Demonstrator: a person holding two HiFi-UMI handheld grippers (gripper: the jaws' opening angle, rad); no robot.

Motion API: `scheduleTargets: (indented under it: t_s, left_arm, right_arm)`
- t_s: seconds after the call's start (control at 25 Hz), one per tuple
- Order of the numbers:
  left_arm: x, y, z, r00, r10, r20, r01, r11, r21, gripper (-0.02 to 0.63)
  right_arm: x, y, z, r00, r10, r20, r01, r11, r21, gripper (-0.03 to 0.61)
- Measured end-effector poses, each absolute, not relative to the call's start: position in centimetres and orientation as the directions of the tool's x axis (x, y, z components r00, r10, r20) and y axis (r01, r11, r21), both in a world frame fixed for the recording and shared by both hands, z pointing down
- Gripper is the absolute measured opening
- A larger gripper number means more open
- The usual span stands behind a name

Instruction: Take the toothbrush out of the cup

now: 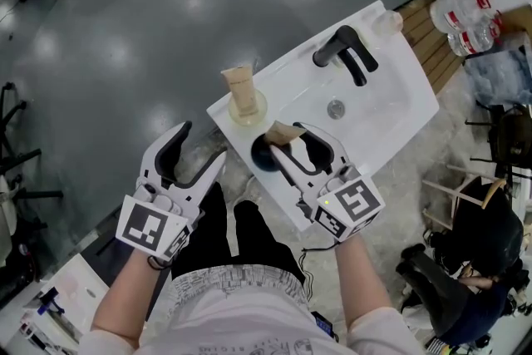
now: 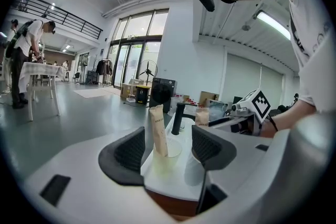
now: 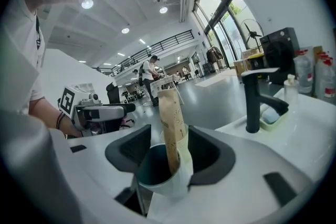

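Straddling the cup point(image 3: 153, 171), the right hand-held gripper point(image 3: 170, 152) stands wide, seemingly not pressing; head view hides that.

A white washstand point(image 1: 287, 72) carries everything, with a shallow basin point(image 1: 378, 96) sunk into its middle and a round drain point(image 1: 335, 108) at the bottom. A black tap point(image 1: 342, 52) stands at the back edge. Just beside the tap a pale green dish point(image 3: 274, 114) lies on the rim, and a small clear bottle point(image 1: 387, 19) stands near the far corner. Two cups stand close together on the flat ledge at one end: a pale see-through cup point(image 1: 248, 110) and a dark cup point(image 1: 266, 155).
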State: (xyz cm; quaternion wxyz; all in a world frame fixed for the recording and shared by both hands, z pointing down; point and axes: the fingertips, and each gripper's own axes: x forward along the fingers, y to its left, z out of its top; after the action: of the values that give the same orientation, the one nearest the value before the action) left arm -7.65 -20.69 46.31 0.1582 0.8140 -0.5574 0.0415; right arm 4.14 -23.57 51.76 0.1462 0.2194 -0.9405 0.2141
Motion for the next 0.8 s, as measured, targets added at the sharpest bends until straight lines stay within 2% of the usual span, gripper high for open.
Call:
scheduleTargets:
  t_s: [0.8]
  left_arm:
    - [-7.82,-20.01,45.93,0.362,-0.901,0.24,-0.924,-0.313,0.22,0.291]
  right_arm:
    - [3.92,-23.56,51.52,-0.866,-0.343,0.364,-0.463,0.826,-0.323,0.133]
